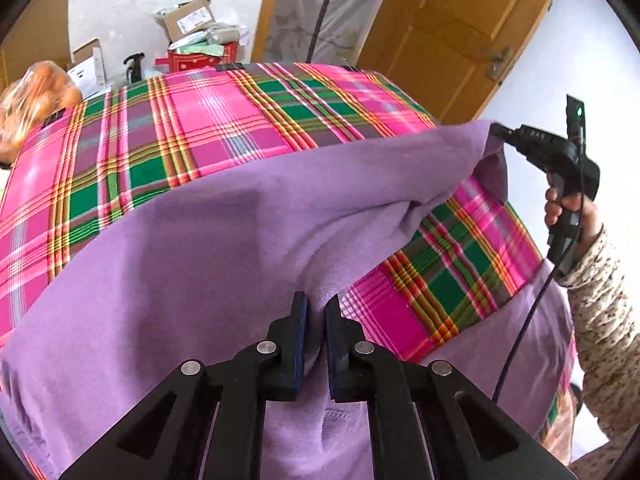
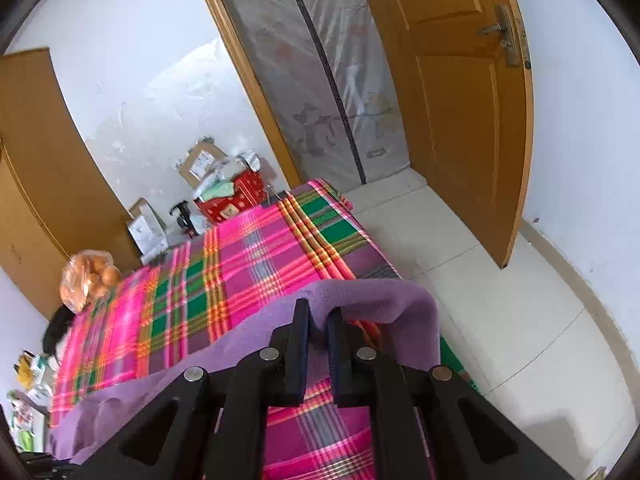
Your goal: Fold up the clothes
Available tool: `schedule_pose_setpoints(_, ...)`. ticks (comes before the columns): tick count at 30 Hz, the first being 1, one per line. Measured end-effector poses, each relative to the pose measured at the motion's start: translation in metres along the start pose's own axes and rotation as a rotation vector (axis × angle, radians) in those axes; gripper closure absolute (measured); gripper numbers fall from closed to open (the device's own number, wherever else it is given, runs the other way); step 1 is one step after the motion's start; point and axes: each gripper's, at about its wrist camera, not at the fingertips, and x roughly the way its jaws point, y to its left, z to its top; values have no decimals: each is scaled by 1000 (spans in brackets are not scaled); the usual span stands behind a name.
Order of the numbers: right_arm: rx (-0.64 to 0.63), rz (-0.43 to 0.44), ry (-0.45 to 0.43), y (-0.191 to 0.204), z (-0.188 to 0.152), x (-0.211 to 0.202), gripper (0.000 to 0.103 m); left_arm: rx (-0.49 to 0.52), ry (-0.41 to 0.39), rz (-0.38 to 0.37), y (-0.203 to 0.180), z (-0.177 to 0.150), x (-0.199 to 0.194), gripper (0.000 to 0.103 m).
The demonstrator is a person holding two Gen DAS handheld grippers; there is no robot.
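Item, bottom centre of the left wrist view: left gripper, jaws nearly closed and pinching a ridge of the purple garment.

Item: the garment itself, a soft fleece-like cloth, is lying across the plaid-covered table and filling the lower half of the frame. Its raised edge is running as one long line from the lower centre toward the upper right.

Item, upper right: right gripper, a hand gripping its handle, clamped on the far corner of that same edge. In the right wrist view its jaws are likewise nearly closed on purple cloth at lower centre.

Judgement: both ends being held, the coming fold is depending on carrying this edge across the table toward the top of the frame, with the two grippers keeping parallel.
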Motion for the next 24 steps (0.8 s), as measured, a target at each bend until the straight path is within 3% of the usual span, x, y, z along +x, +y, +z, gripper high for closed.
schedule_pose_setpoints(10,-85,-229,50,5,-13,21,89,74,140,-66,-13,-14,24,94)
schedule_pose_setpoints(15,-100,-322,42,7,-18,12,73,47,161,-95,-9,-13,25,93)
schedule_pose_setpoints(19,-48,-319,28,2,-25,-9,73,42,152,-113,-9,-13,22,93)
schedule_pose_setpoints(24,-42,-255,32,9,-47,-37,73,25,137,-133,-6,-13,18,93)
